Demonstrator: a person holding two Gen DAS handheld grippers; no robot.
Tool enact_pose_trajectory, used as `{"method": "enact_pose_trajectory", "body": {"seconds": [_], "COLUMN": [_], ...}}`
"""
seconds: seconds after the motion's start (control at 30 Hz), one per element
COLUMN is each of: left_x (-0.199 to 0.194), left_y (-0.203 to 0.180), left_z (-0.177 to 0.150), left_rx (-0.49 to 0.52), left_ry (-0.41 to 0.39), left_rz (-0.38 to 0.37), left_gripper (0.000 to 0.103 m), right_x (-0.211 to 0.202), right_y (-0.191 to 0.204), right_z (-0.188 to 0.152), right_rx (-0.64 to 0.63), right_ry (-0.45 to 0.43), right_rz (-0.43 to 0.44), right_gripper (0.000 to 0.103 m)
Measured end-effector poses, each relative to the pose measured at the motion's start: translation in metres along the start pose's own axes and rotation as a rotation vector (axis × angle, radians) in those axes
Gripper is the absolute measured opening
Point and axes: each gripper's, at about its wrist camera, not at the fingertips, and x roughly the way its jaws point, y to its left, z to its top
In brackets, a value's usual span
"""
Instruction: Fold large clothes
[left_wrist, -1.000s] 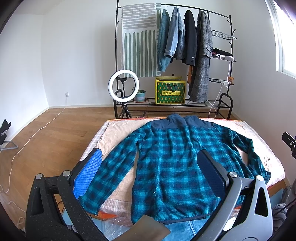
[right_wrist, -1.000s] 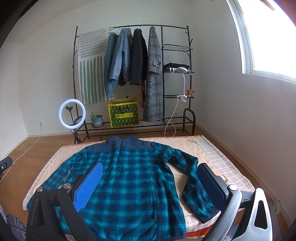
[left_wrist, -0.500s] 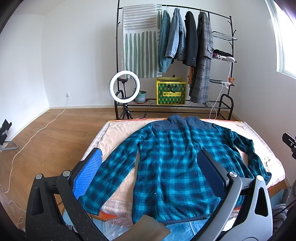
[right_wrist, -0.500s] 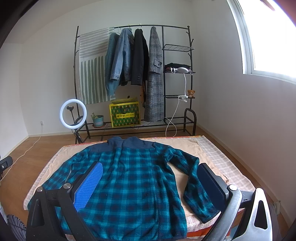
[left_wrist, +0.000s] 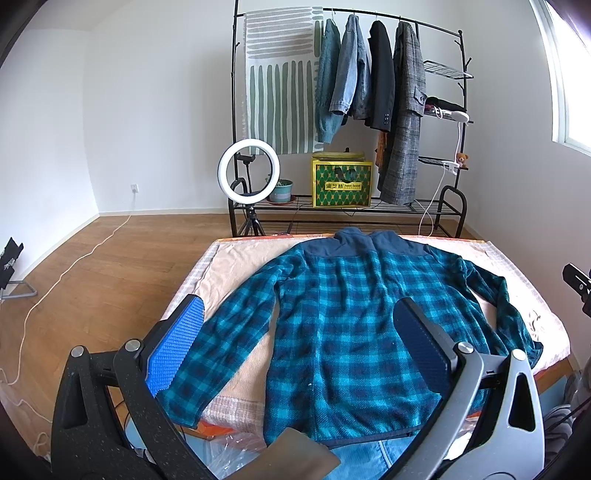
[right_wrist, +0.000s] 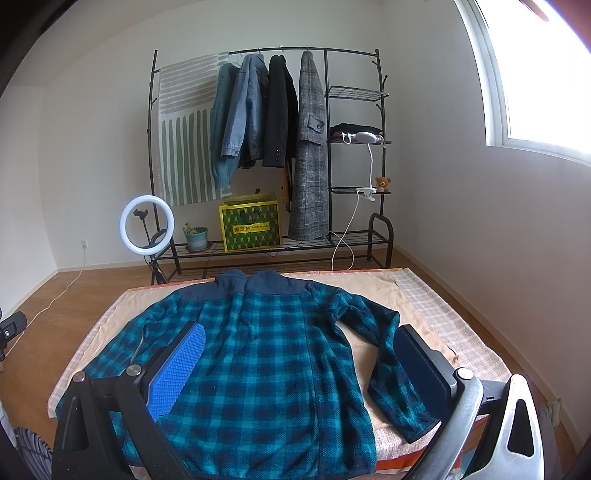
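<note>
One plaid jacket (left_wrist: 354, 325) lies spread flat on the bed (left_wrist: 236, 258), collar toward the far end and both sleeves splayed out to the sides, its hem reaching the near edge; I see it from both wrist cameras. Two grippers are in my hands; my left gripper (left_wrist: 299, 339) hangs above the near hem with its jaws spread wide and nothing between them; my right gripper (right_wrist: 301, 358) hovers over the jacket's body and right sleeve, likewise released and holding nothing. One blue pad and one dark pad show on each tool.

Behind the bed stands one black clothes rack (right_wrist: 375, 147); I count four hanging garments on it, beside one striped cloth (right_wrist: 184, 144). On its bottom shelf sits one yellow-and-green box (right_wrist: 250, 225) with a printed label I cannot read; one small pot (right_wrist: 196, 238) beside it holds a plant. One ring light (right_wrist: 146, 224) stands on a tripod at the left; one small teddy bear (right_wrist: 383, 182) sits on a side shelf.
</note>
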Motion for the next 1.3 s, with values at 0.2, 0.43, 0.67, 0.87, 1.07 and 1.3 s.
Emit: {"method": "enact_pose_trajectory", "body": {"seconds": [0.2,0.43,0.67,0.87,1.07,1.3], "left_x": [-0.001,0.001,0.001,0.006,0.015,0.023], "left_y": [0.000,0.000,0.000,0.006,0.011,0.023], "left_z": [-0.002,-0.001,-0.003,-0.002,-0.007,-0.007], "left_rx": [0.006,0.003,0.006,0.000,0.005,-0.006], "left_ry": [-0.005,-0.003,-0.003,0.002,0.014,0.030], "left_rz": [0.001,0.004,0.002,0.009,0.031,0.059], "left_gripper": [0.103,0.103,0.103,0.103,0.103,0.103], "right_x": [-0.001,0.001,0.001,0.006,0.013,0.021], "right_y": [0.001,0.000,-0.001,0.000,0.002,0.010], "right_z": [0.001,0.002,0.002,0.002,0.002,0.006], "right_rx": [-0.002,0.001,0.002,-0.005,-0.007,-0.020], "right_ry": [-0.001,0.000,0.000,0.005,0.011,0.010], "right_rz": [-0.004,-0.007,-0.007,-0.003,0.003,0.024], "right_gripper": [0.103,0.103,0.103,0.103,0.103,0.103]}}
